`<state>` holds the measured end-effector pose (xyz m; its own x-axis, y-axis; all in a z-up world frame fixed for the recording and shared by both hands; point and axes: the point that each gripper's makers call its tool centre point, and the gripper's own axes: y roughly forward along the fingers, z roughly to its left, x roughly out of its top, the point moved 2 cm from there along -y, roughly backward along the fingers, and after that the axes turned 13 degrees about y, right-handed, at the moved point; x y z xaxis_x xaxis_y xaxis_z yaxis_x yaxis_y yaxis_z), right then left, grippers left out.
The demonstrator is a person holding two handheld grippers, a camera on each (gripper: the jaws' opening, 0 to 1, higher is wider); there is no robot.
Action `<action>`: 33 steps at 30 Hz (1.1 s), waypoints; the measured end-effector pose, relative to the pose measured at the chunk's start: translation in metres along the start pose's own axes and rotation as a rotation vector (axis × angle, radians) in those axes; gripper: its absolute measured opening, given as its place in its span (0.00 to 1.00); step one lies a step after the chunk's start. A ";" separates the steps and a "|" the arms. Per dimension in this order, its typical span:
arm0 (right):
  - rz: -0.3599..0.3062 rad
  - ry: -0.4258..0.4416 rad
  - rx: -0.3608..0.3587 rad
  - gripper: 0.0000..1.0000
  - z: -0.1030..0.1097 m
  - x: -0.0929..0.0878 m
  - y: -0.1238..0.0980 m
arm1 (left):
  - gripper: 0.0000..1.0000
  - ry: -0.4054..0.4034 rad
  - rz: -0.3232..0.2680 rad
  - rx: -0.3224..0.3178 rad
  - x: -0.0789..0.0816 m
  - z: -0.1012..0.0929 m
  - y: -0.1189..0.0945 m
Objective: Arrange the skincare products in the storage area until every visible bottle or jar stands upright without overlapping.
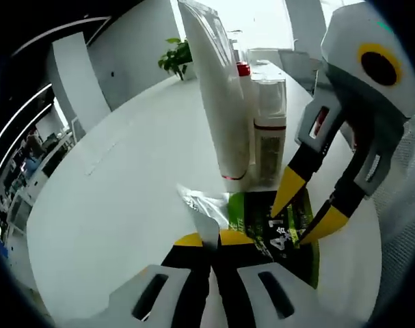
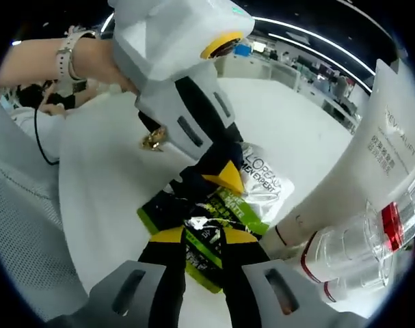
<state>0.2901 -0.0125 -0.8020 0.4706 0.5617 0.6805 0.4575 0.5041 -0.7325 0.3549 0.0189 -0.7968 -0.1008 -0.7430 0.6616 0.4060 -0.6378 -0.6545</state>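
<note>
left gripper (image 1: 208, 240): we pinch the sachet's (image 1: 279, 229) silver edge | right gripper (image 2: 204, 236): jaws closed on same sachet; tube (image 1: 219, 96) upright beyond our fingertips

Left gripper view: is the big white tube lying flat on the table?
No. The white tube stands upright on its cap end on the table, beside a clear-capped bottle.

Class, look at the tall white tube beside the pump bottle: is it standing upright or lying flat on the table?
Upright. The white tube stands on its cap end on the white table, rising beside the pump bottle; the green sachet lies flat below.
</note>
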 end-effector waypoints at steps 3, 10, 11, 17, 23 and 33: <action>0.003 0.000 -0.005 0.19 -0.002 -0.002 0.001 | 0.00 -0.012 -0.001 -0.003 0.000 0.001 0.000; 0.017 -0.006 -0.004 0.19 -0.002 -0.005 0.005 | 0.00 -0.009 -0.010 -0.020 0.000 -0.006 0.000; 0.017 -0.006 -0.003 0.18 -0.002 -0.005 0.005 | 0.00 -0.011 -0.008 -0.018 -0.001 -0.006 0.001; 0.022 -0.005 0.004 0.18 -0.003 -0.005 0.006 | 0.01 -0.010 -0.005 -0.019 -0.002 -0.007 0.001; 0.034 0.003 0.027 0.15 0.001 -0.007 0.007 | 0.06 -0.032 -0.007 -0.006 -0.004 -0.002 0.001; 0.035 0.016 0.019 0.16 0.001 -0.008 0.006 | 0.20 -0.066 0.000 0.143 -0.011 0.034 -0.022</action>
<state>0.2885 -0.0130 -0.8120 0.4979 0.5687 0.6548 0.4262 0.4971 -0.7558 0.3773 0.0479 -0.7769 -0.0430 -0.7251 0.6873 0.5317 -0.5990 -0.5987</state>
